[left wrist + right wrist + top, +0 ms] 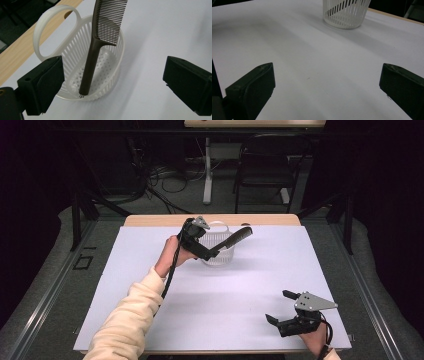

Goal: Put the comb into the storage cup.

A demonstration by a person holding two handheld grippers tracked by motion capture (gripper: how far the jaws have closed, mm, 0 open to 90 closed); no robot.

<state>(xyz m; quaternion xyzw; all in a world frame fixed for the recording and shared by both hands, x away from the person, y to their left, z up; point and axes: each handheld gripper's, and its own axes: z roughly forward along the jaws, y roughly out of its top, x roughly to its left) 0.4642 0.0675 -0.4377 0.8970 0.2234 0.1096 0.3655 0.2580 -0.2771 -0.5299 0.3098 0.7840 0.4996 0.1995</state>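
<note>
Leaning on the rim of the white basket [75, 47], the brown comb [100, 42] stands handle-down inside it, teeth overhanging. Left gripper [110, 82] hangs just above, jaws wide and empty, evidently having released it. Right gripper [282, 307] rests open near the table's [150, 270] front edge, well apart.

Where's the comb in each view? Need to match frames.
High view: comb top centre, leaning out of the basket to the right.
Left gripper view: top centre, handle standing in the basket.
Right gripper view: dark streaks behind the slats, probably it.
Shared landmark: white basket.
</note>
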